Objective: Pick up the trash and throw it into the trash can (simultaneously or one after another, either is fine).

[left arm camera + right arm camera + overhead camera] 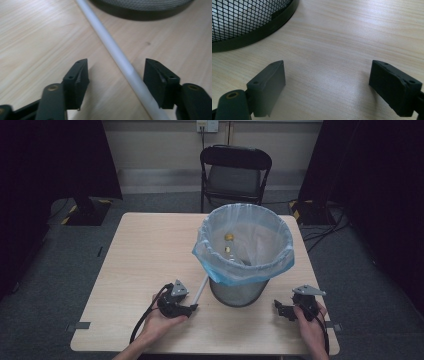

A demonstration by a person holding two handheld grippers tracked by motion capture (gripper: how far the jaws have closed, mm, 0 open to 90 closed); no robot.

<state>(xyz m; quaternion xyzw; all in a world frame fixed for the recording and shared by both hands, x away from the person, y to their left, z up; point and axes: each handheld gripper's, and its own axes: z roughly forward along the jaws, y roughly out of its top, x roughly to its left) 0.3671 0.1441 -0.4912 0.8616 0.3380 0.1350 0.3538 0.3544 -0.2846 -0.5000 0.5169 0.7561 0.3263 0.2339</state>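
Curtained lab: black drapes [50,160], taped floor [350,270].

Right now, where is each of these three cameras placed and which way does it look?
High view: above the table's near edge, looking forward and down at the bin; forearms hold the left tongs and right tongs.
Left gripper view: on the left tongs, looking along open jaws that straddle a white stick.
Right gripper view: on the right tongs, open over bare wood.
All share the bin.

High view overhead — gripper views skim table [150,245]
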